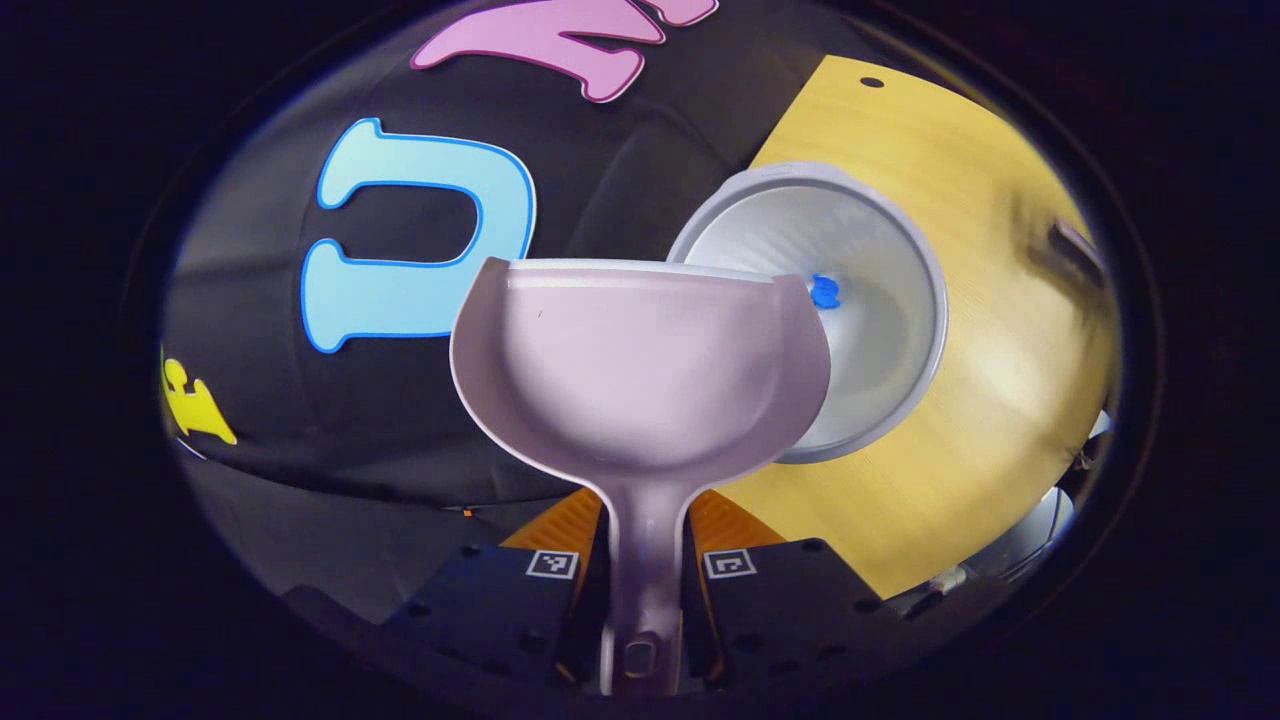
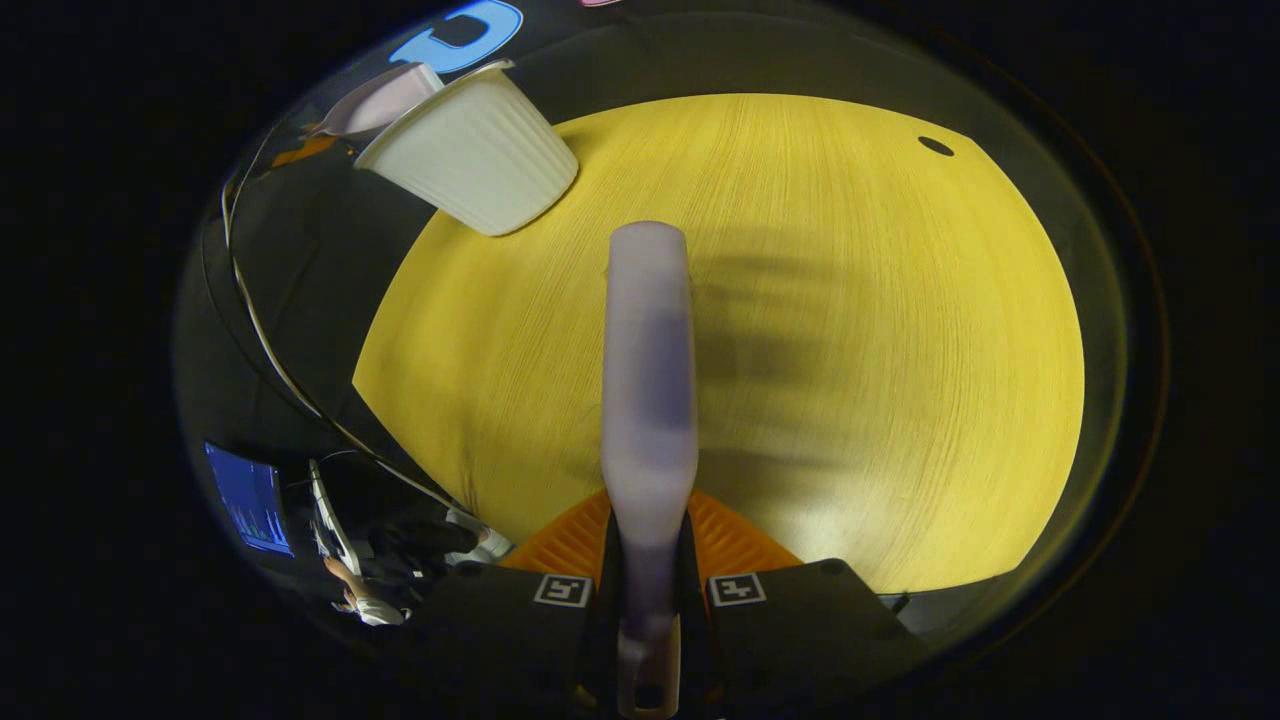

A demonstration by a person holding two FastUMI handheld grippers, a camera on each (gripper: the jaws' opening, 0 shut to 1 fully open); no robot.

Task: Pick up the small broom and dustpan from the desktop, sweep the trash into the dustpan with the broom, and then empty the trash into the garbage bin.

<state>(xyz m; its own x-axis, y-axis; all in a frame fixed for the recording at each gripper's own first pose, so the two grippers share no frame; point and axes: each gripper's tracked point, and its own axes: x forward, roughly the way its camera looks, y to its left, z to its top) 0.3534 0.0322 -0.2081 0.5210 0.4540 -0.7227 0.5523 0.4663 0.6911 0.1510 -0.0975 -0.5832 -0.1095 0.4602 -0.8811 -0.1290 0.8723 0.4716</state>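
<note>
Dustpan (image 1: 640, 370): lavender, mid-frame in left gripper view, handle running down-frame into left tool (image 1: 640, 585), which is clenched on it w/ both fingers. Pan is raised, its mouth edge overlapping the rim of the white garbage bin (image 1: 880, 330) just up-right; blue scrap (image 1: 826, 291) lies inside bin. Key relation: bin opening sits beyond and right of pan lip, so tipping goes fwd along handle axis. Pan looks empty. Broom (image 2: 648, 400): lower centre in right gripper view, gripped by right tool (image 2: 650, 600), over yellow tabletop (image 2: 900, 350), well apart from bin at upper left.

tongs (image 2: 648, 590) clamp broom (image 2: 648, 400) | above desktop (image 2: 900, 350) | bin (image 2: 475, 155) far-left
</note>
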